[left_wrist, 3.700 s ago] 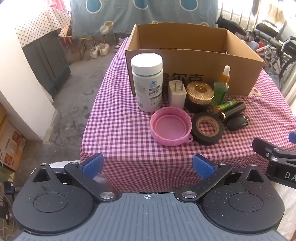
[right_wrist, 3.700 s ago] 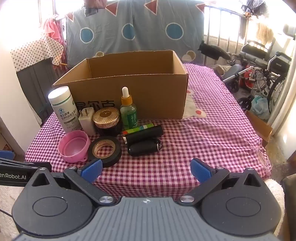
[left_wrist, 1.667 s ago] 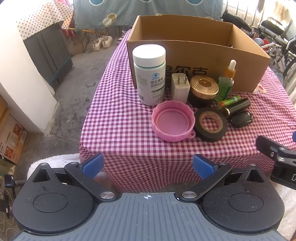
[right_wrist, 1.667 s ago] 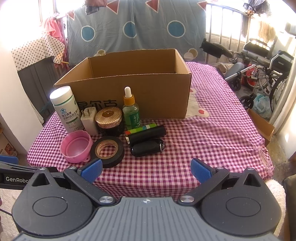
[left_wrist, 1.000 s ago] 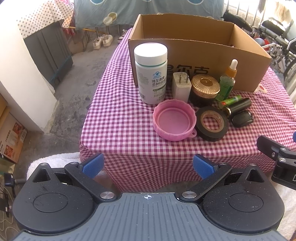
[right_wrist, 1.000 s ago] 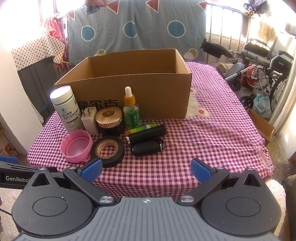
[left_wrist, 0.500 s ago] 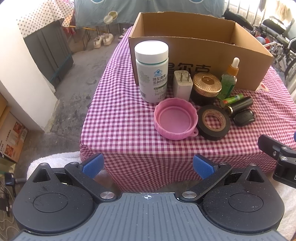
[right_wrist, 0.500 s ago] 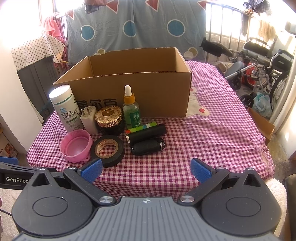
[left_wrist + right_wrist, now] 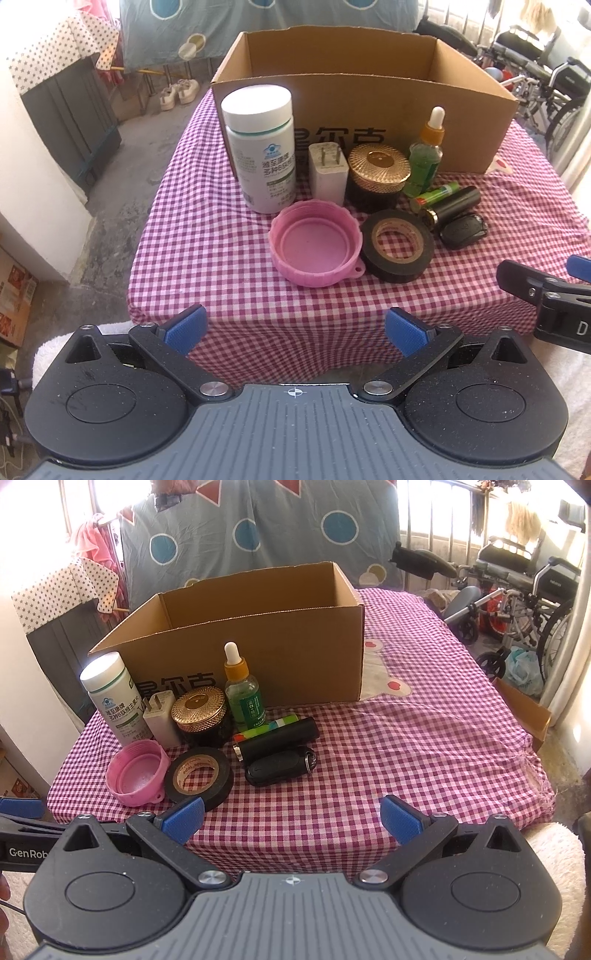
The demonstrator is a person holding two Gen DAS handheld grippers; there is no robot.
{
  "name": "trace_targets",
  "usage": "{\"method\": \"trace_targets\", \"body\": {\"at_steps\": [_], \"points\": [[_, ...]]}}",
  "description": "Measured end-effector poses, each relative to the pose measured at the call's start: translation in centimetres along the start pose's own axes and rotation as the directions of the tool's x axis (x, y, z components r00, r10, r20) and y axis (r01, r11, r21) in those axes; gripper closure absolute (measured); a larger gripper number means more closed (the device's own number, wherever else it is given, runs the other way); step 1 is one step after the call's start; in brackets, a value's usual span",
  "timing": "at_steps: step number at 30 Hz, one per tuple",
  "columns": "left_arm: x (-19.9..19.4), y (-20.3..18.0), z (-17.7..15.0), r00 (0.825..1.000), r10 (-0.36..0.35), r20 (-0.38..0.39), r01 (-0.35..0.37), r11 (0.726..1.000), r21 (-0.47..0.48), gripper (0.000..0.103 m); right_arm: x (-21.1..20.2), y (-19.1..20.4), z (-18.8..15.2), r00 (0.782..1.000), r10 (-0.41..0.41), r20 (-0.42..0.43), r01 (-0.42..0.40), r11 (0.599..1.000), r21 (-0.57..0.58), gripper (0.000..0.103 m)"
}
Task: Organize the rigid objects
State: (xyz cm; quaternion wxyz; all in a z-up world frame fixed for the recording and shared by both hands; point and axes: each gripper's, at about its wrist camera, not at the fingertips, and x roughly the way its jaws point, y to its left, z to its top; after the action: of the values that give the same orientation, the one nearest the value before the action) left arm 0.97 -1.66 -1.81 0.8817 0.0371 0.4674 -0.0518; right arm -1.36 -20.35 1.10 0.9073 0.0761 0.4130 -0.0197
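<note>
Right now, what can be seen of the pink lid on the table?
The pink lid is round, plastic-looking, with a ribbed outer wall and a small tab at its near edge. It lies upside down, hollow side up, on the checked tablecloth, in front of the white pill bottle and beside the black tape roll, nearly touching it. No gripper touches it.
</note>
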Motion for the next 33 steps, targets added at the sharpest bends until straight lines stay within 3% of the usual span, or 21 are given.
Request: {"method": "trace_targets", "body": {"at_steps": [6,10,13,17,20,25,33], "points": [[0.2,-1.3,0.8,0.991,-0.097,0.097,0.091,0.994,0.063,0.000,1.0,-2.3,0.3,0.998,0.055,0.024,-0.056,0.995,0.084,0.000],[0.7,-2.3,1.6,0.972,-0.178,0.155,0.162,0.981,0.108,0.001,1.8,-3.9,0.8,0.993,0.111,0.051,-0.117,0.981,0.153,0.001],[1.2,-3.5,2.2,0.957,-0.229,0.176,0.201,0.966,0.164,0.004,2.7,-5.2,1.0,0.984,0.168,0.058,-0.177,0.961,0.213,0.007],[2.4,-5.5,3.1,0.947,-0.289,0.141,0.252,0.939,0.234,0.011,4.3,-6.3,1.4,0.970,0.236,0.054,-0.242,0.932,0.268,0.025],[3.3,-6.8,3.5,0.944,-0.312,0.106,0.274,0.922,0.273,0.026,5.3,-6.9,1.7,0.964,0.262,0.052,-0.266,0.920,0.288,0.031],[4.5,-8.6,4.1,0.947,-0.314,0.069,0.277,0.907,0.318,0.037,6.6,-7.5,1.9,0.953,0.299,0.052,-0.300,0.904,0.305,0.038],[5.8,-9.8,4.5,0.955,-0.296,-0.008,0.281,0.898,0.340,0.042,7.8,-7.8,2.1,0.947,0.319,0.040,-0.316,0.901,0.297,0.059]]}}
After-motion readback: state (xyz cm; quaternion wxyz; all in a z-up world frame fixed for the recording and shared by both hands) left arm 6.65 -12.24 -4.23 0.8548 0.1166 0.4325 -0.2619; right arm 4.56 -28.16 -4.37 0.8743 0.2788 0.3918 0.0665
